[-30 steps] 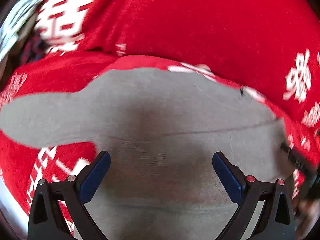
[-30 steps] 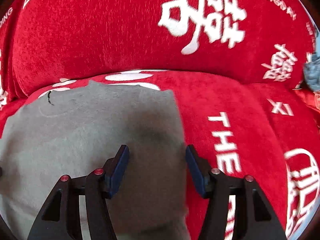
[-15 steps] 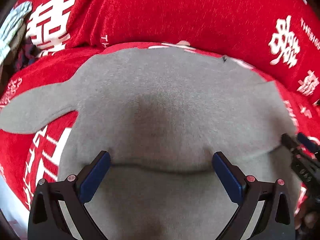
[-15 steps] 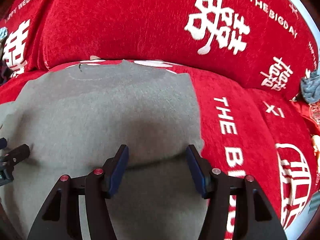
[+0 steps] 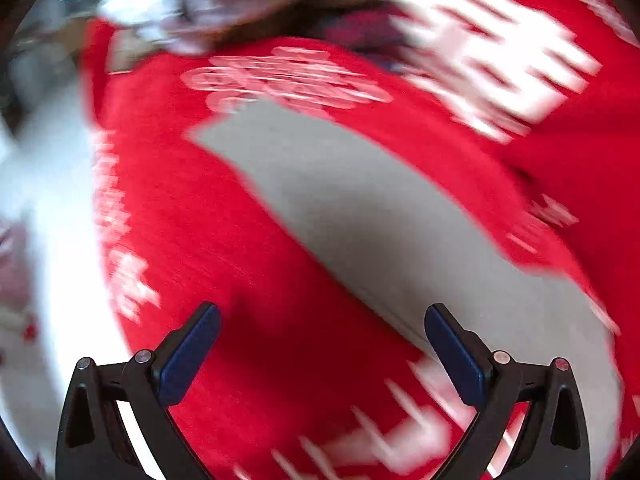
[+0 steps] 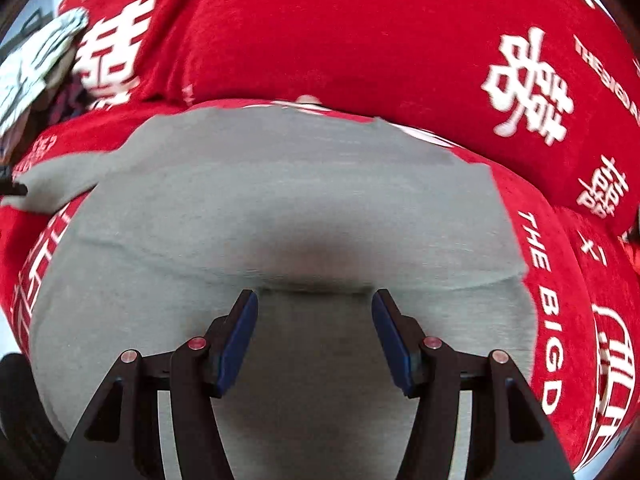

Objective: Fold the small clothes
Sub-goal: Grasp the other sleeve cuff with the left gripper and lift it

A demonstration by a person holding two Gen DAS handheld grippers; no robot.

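Note:
A grey small top (image 6: 300, 200) lies flat on the red sofa seat, with a fold edge (image 6: 280, 280) running across its near part. Its left sleeve (image 6: 60, 180) sticks out sideways. My right gripper (image 6: 314, 300) hangs open over the middle of the top, just before the fold edge, with nothing between its blue pads (image 6: 236, 340). In the blurred left wrist view, my left gripper (image 5: 322, 316) stands wide open above the red cover. The grey sleeve (image 5: 360, 208) runs diagonally from the far left toward the right finger (image 5: 452, 352); nothing is gripped.
The red sofa cover with white characters (image 6: 528, 88) spreads over the seat and the backrest (image 6: 360, 40). A pile of patterned clothes (image 6: 36, 60) sits at the far left. Pale floor (image 5: 52, 240) shows beyond the seat's left edge.
The left gripper swung quickly left off the top's body and rolled, so it now looks at the sleeve. The right gripper shifted left toward the top's middle. Both stayed open.

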